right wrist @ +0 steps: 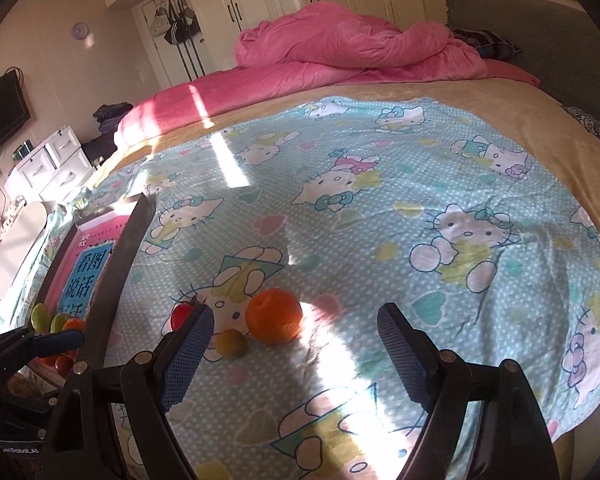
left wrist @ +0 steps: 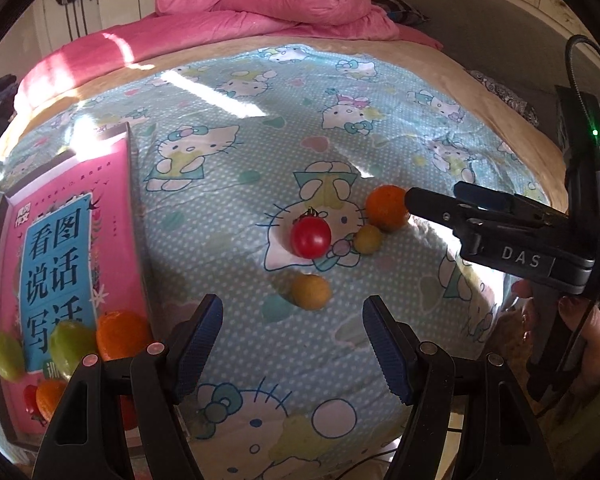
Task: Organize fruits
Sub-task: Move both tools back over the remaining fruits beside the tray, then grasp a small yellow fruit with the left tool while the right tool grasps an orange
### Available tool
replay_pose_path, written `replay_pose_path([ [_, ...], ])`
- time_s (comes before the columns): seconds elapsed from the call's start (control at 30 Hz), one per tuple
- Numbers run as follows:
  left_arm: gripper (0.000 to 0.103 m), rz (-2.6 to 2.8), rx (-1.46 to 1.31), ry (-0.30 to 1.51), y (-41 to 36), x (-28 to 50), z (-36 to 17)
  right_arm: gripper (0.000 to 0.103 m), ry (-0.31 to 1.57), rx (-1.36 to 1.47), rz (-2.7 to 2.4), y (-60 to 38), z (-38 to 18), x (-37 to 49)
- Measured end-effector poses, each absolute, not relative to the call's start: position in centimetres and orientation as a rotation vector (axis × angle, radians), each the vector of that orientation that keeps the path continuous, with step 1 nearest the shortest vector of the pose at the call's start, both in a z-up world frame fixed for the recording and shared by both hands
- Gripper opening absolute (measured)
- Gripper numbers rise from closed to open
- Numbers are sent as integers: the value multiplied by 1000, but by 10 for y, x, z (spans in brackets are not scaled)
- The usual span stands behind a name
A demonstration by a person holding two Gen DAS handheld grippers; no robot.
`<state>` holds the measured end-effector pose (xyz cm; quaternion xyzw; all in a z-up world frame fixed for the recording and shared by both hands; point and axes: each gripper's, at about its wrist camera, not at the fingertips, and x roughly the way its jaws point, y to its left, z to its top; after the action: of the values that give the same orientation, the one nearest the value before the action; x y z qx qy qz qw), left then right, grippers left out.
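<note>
Four loose fruits lie on the cartoon-cat bedsheet (left wrist: 228,184): a red tomato (left wrist: 311,237), an orange (left wrist: 386,207), a small yellow-green fruit (left wrist: 367,239) and a yellow-brown fruit (left wrist: 311,291). My left gripper (left wrist: 291,310) is open and empty, and the yellow-brown fruit lies just beyond its fingertips. My right gripper (right wrist: 296,316) is open too, hovering close over the orange (right wrist: 274,314) and the yellow-green fruit (right wrist: 231,343). Its left finger half hides the tomato (right wrist: 182,316). In the left wrist view the right gripper's fingertip (left wrist: 412,200) nearly touches the orange.
A dark-rimmed box (left wrist: 130,168) with a pink printed bottom lies at the left and holds green fruits (left wrist: 70,344), oranges (left wrist: 122,334) and something red. A crumpled pink quilt (right wrist: 340,48) covers the far end of the bed. A hand (left wrist: 592,336) holds the right gripper.
</note>
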<state>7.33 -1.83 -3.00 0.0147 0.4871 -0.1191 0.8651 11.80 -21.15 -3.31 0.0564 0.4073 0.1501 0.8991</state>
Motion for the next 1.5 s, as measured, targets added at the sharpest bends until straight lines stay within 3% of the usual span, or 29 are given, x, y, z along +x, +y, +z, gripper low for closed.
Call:
replay_pose_path([
  [0.13, 74, -255, 46, 1037, -25, 83, -41, 76, 866, 94, 324, -203, -45, 129],
  [0.3, 73, -271, 54, 1062, -32, 91, -52, 58, 906, 87, 336, -195, -60, 142],
  [0.47, 67, -270, 49, 1083, -34, 96, -60, 57, 928, 89, 365, -187, -67, 147],
  [0.57, 56, -270, 34, 1095, -34, 100, -64, 53, 943, 96, 386, -183, -70, 148],
  [0.67, 48, -266, 33, 1109, -35, 103, -69, 41, 951, 151, 420, -186, -70, 149],
  [0.9, 29, -278, 15, 1111, -36, 107, -72, 41, 919, 183, 415, -195, -61, 143],
  [1.5, 28, -230, -51, 981, 10, 84, -13, 41, 770, 233, 457, -196, -20, 118],
])
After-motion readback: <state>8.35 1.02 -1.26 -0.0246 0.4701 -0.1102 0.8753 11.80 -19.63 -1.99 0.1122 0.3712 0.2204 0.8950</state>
